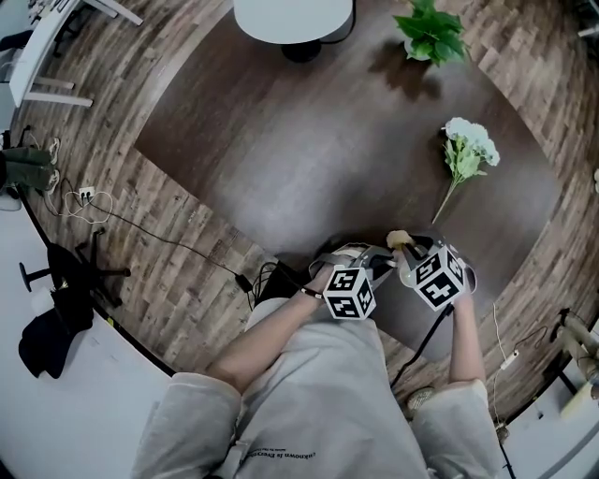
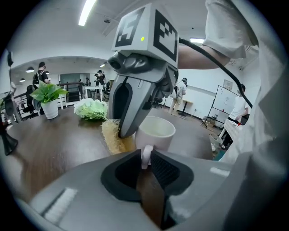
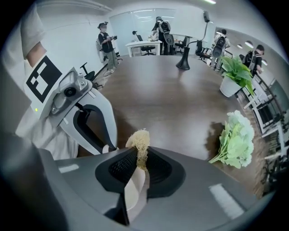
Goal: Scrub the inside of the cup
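Observation:
A white cup [image 2: 156, 132] stands upright on the dark wooden table [image 1: 309, 150], near its front edge. My left gripper [image 2: 146, 158] is shut on the cup's handle. My right gripper [image 3: 141, 155] is shut on a tan loofah scrubber [image 3: 139, 140]. In the left gripper view the scrubber [image 2: 113, 136] hangs just left of the cup, outside its rim, with the right gripper's fingers [image 2: 128, 106] over it. In the head view both grippers meet close together, the left gripper [image 1: 367, 264] beside the right gripper [image 1: 404, 253], and the scrubber [image 1: 400, 238] pokes out between them. The cup is mostly hidden there.
A bunch of white flowers [image 1: 468, 150] lies at the table's right. A potted green plant [image 1: 430, 33] stands at the far edge beside a white round stand [image 1: 293, 19]. Cables [image 1: 84, 201] trail on the floor at left. People stand in the background.

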A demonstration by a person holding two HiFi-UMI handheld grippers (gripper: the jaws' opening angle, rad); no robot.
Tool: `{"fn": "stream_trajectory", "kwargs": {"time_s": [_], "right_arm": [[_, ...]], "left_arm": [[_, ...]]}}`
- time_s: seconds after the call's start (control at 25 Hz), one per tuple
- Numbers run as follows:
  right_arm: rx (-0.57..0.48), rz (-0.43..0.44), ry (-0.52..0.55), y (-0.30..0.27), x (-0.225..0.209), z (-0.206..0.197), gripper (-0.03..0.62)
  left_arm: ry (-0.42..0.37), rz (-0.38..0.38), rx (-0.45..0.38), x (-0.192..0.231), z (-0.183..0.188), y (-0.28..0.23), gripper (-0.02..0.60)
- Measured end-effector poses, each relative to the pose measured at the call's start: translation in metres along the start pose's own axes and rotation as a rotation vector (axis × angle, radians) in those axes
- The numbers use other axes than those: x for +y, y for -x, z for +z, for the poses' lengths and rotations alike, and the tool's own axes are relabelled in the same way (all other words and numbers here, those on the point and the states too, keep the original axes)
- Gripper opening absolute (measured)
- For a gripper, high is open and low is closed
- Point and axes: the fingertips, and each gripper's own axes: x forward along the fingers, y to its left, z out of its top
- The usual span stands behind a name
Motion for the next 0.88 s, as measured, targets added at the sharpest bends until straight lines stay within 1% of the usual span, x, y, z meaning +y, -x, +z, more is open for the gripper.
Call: {"fn": "stream_trajectory", "kwargs": {"time_s": [0.12, 0.24, 0.4, 0.56, 0.72, 0.88], "right_arm": [[0.051, -0.005, 0.023, 0.001, 0.012, 0.002, 0.087], [0.068, -0.047, -0.013, 0.009, 0.019, -0.001, 0.087], [0.052, -0.095, -0.059, 0.019, 0.025, -0.006, 0.087], [0.042, -0.097, -0.061, 0.024, 0.034, -0.012, 0.089], [0.074, -0.083, -0.042, 0.014, 0.036, -0.021, 0.087], [0.116, -0.138, -0.008, 0.012, 0.019, -0.028, 0.087]], "left_arm": [[0.008, 0.038, 0.011, -0.001, 0.001, 0.000, 0.060], [0.018, 0.065, 0.014, -0.004, 0.004, -0.004, 0.060], [0.028, 0.070, 0.009, -0.012, 0.005, -0.010, 0.061], [0.037, 0.079, -0.001, -0.019, 0.008, -0.015, 0.061], [0.034, 0.063, -0.004, -0.027, 0.011, -0.021, 0.061], [0.033, 0.066, -0.004, -0.025, 0.012, -0.021, 0.061]]}}
